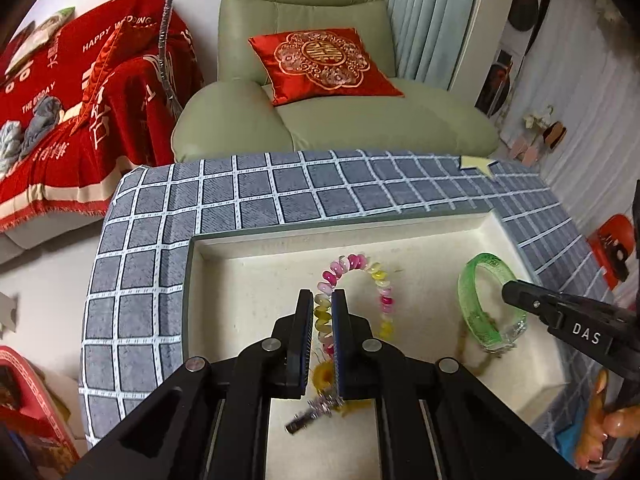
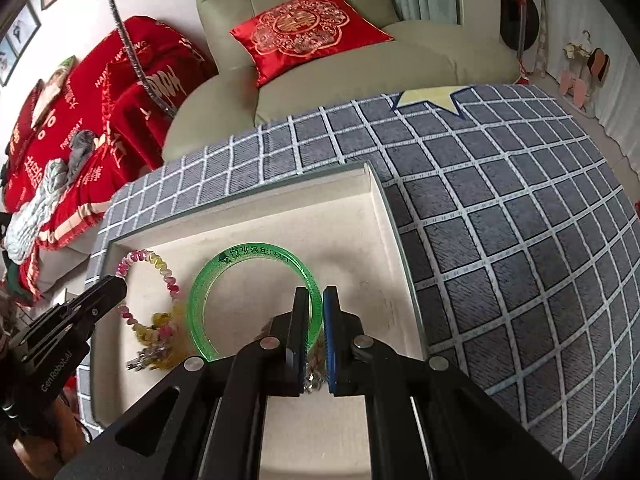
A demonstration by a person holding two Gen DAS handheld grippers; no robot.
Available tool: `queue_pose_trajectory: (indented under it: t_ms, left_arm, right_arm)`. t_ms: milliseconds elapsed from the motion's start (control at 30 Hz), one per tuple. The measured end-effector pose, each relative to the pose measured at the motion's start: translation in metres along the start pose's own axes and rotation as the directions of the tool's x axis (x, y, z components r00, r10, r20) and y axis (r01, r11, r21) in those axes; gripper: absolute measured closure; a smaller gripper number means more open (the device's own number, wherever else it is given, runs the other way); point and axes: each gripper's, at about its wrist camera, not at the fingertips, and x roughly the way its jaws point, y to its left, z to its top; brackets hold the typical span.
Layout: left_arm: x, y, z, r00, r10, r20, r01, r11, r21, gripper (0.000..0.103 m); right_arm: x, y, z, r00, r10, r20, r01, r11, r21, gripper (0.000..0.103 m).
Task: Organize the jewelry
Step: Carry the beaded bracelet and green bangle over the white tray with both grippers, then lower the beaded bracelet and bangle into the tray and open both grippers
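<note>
Covering the table, a grey checked cloth [image 2: 500, 240] bears a cream tray [image 2: 384, 216], green armchair [image 1: 320, 120] beyond, where the left gripper [image 1: 322, 304] pinches a coil bracelet [image 1: 384, 292] and the right gripper [image 2: 316, 300] clamps a green bangle [image 2: 224, 264].

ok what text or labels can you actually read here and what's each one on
"DAS": right gripper, on its body.
"GenRobot.AI": left gripper, on its body.
"HAPPY WEDDING" and "THE BIGDAY": red blanket; its white Chinese characters are too distorted to read.
Dark print on the green bangle: too small to read.
Gold emblem on the red cushion: not readable.
</note>
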Motion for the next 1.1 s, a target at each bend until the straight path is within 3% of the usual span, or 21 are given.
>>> queue_pose_trajectory:
  t_ms: [567,600,700,933,1100]
  left_arm:
    - [0.024,-0.010,-0.009,0.995,0.094,-0.039,-0.091,0.993,0.074,0.078]
    - [0.023,-0.009,-0.009,0.995,0.095,-0.038,-0.092,0.993,0.071,0.078]
    - [0.017,-0.010,-0.011,0.994,0.105,-0.019,-0.103,0.992,0.073,0.078]
    - [-0.007,-0.015,-0.012,0.994,0.105,0.044,-0.108,0.991,0.074,0.077]
    - [-0.030,-0.020,-0.017,0.992,0.090,0.086,-0.097,0.992,0.086,0.077]
  right_arm:
    - [0.014,0.000,-0.003,1.000,0.005,-0.030,-0.005,1.000,-0.013,0.090]
    - [0.012,0.000,-0.003,1.000,0.015,-0.022,-0.015,1.000,-0.009,0.084]
    - [0.000,0.000,-0.003,0.998,0.055,0.007,-0.055,0.998,0.012,0.041]
    - [-0.027,0.004,-0.013,0.995,0.081,0.059,-0.081,0.997,-0.003,0.039]
    - [-0.044,0.005,-0.026,0.993,0.087,0.076,-0.086,0.996,-0.010,0.031]
